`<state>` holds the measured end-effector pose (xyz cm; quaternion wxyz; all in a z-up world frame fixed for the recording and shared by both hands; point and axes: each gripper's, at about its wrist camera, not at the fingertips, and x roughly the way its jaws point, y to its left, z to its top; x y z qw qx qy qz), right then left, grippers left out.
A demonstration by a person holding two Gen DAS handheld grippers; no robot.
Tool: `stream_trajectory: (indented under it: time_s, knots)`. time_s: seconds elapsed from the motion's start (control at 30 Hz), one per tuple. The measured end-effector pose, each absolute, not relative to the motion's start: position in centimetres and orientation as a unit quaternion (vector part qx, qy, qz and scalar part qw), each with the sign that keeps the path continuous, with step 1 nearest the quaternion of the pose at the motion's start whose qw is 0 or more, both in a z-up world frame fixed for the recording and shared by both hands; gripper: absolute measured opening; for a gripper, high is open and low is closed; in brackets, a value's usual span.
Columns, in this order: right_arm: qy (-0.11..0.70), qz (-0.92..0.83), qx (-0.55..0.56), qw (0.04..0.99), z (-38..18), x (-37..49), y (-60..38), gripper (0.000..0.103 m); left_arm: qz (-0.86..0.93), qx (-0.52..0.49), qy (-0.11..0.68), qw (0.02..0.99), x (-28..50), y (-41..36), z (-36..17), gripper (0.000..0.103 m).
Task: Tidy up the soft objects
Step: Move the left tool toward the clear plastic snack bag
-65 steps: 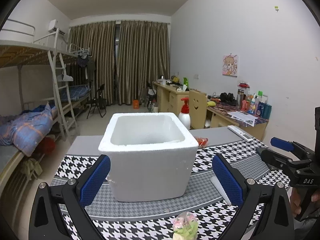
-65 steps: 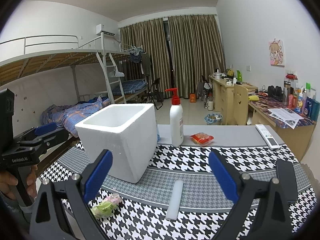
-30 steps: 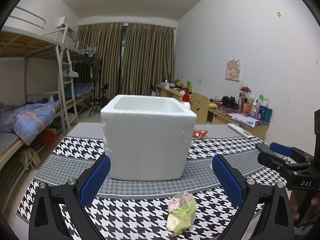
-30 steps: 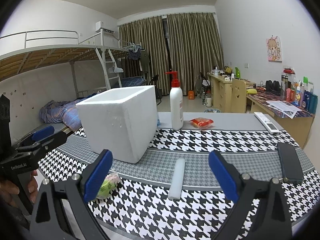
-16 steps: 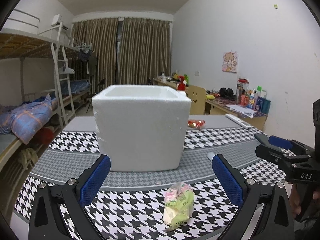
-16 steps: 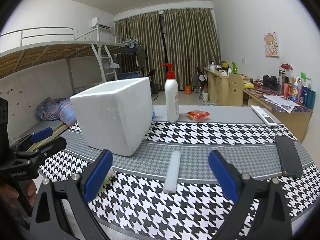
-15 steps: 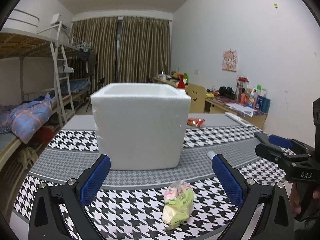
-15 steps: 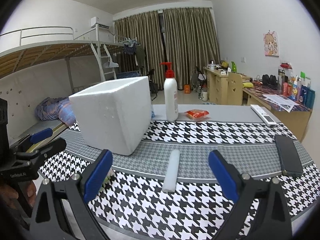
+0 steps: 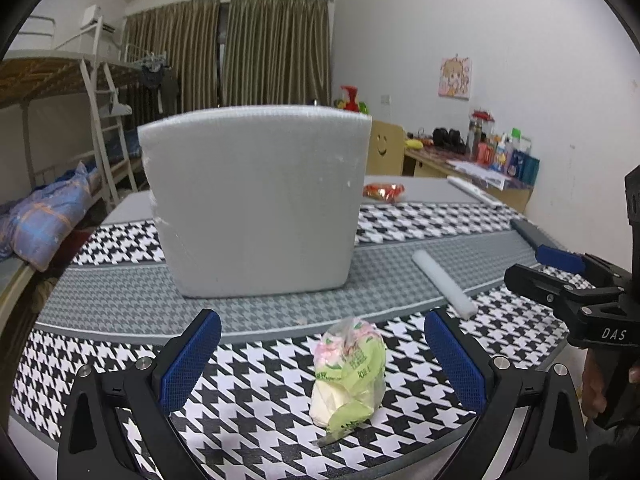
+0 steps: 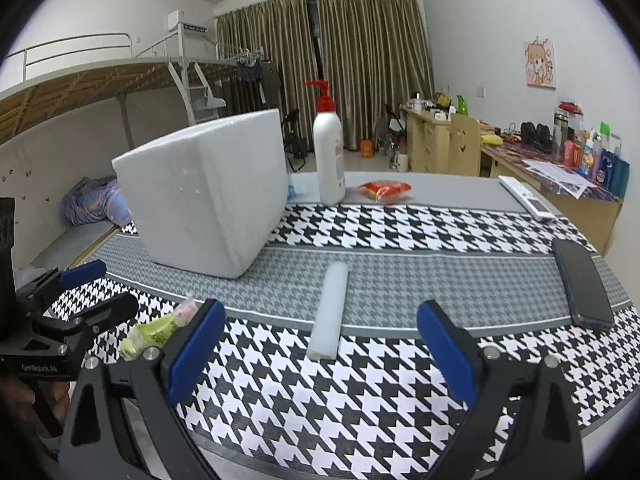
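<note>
A green and pink soft packet (image 9: 350, 372) lies on the houndstooth cloth, between the wide-apart blue pads of my left gripper (image 9: 320, 356), which is open and low over the table. In the right wrist view the packet (image 10: 154, 332) shows at the left. A white foam tube (image 10: 330, 314) lies ahead of my right gripper (image 10: 318, 350), also open and holding nothing. The tube (image 9: 442, 284) appears at the right in the left wrist view. Behind them stands a white foam box (image 9: 256, 204), (image 10: 208, 192). A red snack packet (image 10: 386, 190) lies farther back.
A white pump bottle (image 10: 329, 148) stands beside the box. A black phone (image 10: 582, 288) and a white remote (image 10: 526, 196) lie at the right. The cloth-covered table (image 10: 400, 240) ends close to me. A bunk bed is left, desks are right.
Both grippers have dropped lower and moved nearer the table. The packet now sits between the left pads, and the box top opening is out of sight.
</note>
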<state>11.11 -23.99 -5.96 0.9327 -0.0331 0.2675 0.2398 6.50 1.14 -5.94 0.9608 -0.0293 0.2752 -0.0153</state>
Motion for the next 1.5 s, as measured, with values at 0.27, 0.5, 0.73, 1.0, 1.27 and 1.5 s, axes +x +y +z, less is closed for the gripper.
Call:
stream_trajectory:
  time_s: [0.27,0.5,0.73,1.0,1.27,1.5]
  knots:
    - [0.285,0.24,-0.04,0.927,-6.6,11.7,-23.6,0.098,-0.015,-0.026,0.3,0.953,7.3,0.7,-6.9,0.102]
    - [0.305,0.237,-0.045,0.921,-7.2,12.5,-23.1,0.098,-0.01,-0.017,0.327,0.945,8.2,0.4,-7.7,0.102]
    - [0.324,0.232,-0.052,0.916,-7.7,13.4,-22.6,0.098,-0.011,-0.018,0.355,0.935,9.0,0.3,-8.6,0.102]
    - [0.351,0.218,-0.057,0.909,-8.2,14.5,-22.3,0.098,-0.008,-0.006,0.378,0.926,9.8,0.0,-9.2,0.102]
    - [0.367,0.206,-0.071,0.904,-9.0,15.5,-21.9,0.098,-0.008,-0.001,0.392,0.92,10.6,-0.5,-9.7,0.096]
    - [0.392,0.204,-0.073,0.894,-9.7,16.7,-21.5,0.077,-0.009,0.011,0.401,0.916,11.0,-0.9,-10.1,0.092]
